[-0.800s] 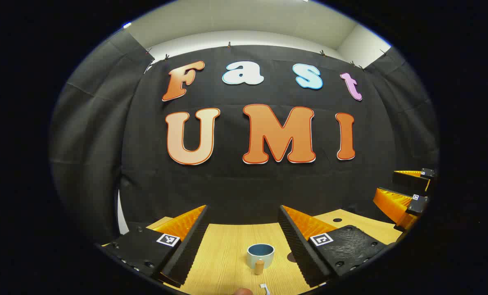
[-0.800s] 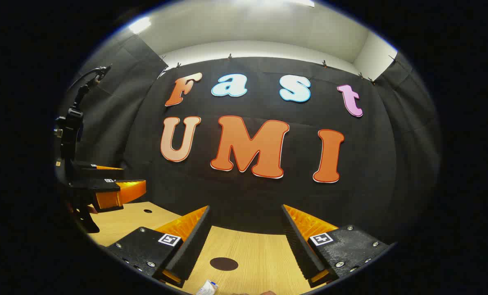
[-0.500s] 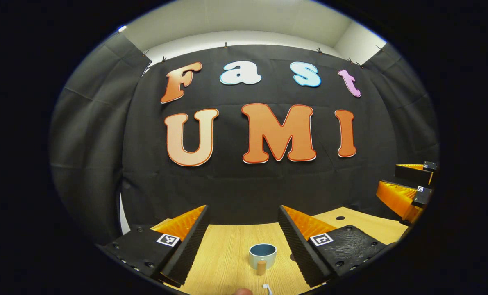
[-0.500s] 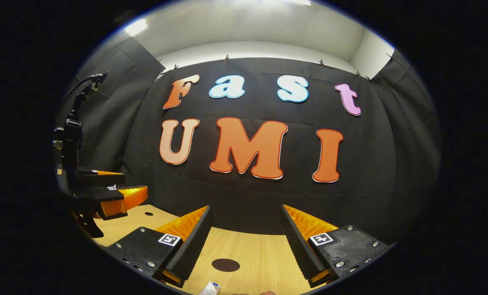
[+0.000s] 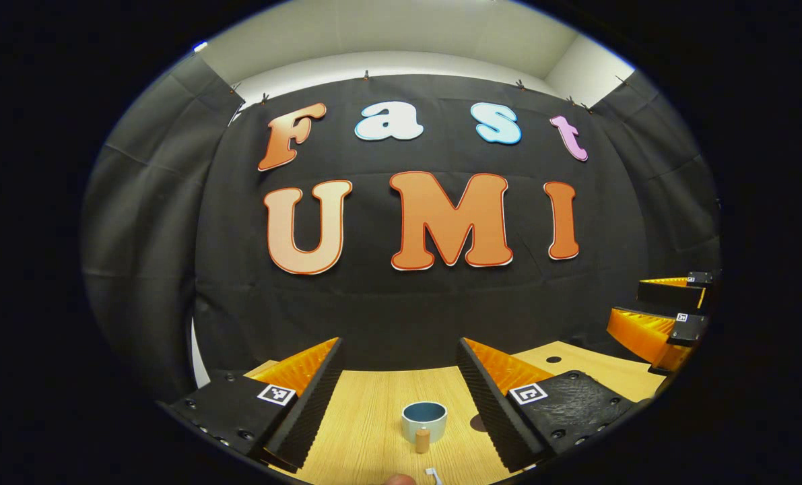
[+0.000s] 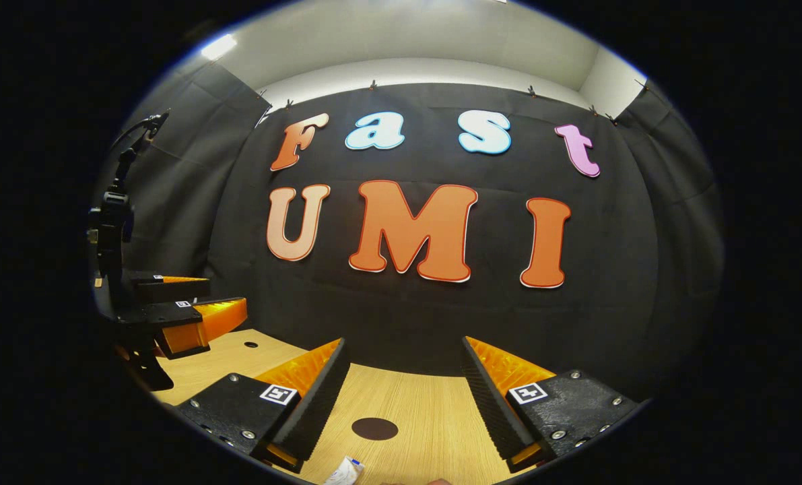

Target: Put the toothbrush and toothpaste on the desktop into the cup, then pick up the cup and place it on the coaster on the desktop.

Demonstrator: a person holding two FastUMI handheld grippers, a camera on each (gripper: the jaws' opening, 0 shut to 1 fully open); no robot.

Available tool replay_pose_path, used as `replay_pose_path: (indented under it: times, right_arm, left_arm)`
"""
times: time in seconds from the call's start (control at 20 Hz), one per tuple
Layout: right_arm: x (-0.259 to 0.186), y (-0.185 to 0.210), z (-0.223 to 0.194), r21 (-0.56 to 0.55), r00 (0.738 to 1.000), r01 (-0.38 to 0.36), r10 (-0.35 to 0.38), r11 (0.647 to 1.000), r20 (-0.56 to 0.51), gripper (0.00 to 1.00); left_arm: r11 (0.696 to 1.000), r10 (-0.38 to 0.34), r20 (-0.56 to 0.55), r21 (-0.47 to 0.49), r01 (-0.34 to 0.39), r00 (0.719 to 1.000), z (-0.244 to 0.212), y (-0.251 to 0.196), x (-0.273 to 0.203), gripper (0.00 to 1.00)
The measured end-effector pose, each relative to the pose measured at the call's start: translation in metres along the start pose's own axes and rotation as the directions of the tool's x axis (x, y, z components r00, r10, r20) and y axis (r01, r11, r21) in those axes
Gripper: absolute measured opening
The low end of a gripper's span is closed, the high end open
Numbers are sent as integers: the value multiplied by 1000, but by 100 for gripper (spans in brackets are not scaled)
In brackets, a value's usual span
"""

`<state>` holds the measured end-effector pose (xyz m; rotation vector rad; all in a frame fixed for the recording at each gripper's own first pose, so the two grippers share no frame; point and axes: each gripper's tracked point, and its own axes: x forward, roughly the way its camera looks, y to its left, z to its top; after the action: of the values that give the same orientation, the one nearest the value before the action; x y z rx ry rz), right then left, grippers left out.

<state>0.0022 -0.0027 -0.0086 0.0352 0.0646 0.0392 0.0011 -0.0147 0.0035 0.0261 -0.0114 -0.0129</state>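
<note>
A pale cup (image 5: 424, 419) with a blue inside and a wooden handle stands upright on the wooden desktop (image 5: 374, 417), low between the fingers of my left gripper (image 5: 399, 343), which is open and holds nothing. The white toothbrush head (image 5: 433, 475) peeks in at the bottom edge, nearer than the cup. In the right gripper view the dark round coaster (image 6: 374, 428) lies flat ahead of my right gripper (image 6: 402, 342), also open and holding nothing. The toothpaste tube's end (image 6: 343, 471) shows at the bottom edge, left of the coaster.
The black cloth wall closes off the far side of the desktop. A small dark hole (image 5: 553, 360) marks the table on the right. The right gripper (image 5: 626, 303) hangs at the far right of the left gripper view; the left gripper (image 6: 192, 303) hangs at the left of the right gripper view.
Both views have drifted slightly. The cup has slid a little left in the left gripper view, and the coaster a little right in the right gripper view. Nothing was grasped.
</note>
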Motion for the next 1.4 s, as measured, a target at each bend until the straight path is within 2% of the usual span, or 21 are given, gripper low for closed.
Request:
replay_pose_path:
  times: [0.5,0.85,1.05,1.25,1.4]
  right_arm:
    - [-2,7,0,2,999,-32,32,999,-20,98]
    - [-3,9,-29,-8,989,-47,45,999,-143,98]
    - [-6,11,-56,24,970,-44,49,999,-239,97]
    - [-13,19,-93,60,924,-58,76,997,-376,96]
    - [-16,22,-118,43,886,-65,77,997,-458,97]
  left_arm:
    - [1000,-10,-4,7,10,1000,-3,-5,-2,100]
    - [999,-40,-146,17,43,988,-39,-16,0,100]
    - [997,-69,-289,1,73,955,-78,-24,-1,99]
    - [994,-111,-419,-49,99,901,-119,-37,-9,99]
    - [994,-108,-505,-51,95,856,-147,-35,-13,99]
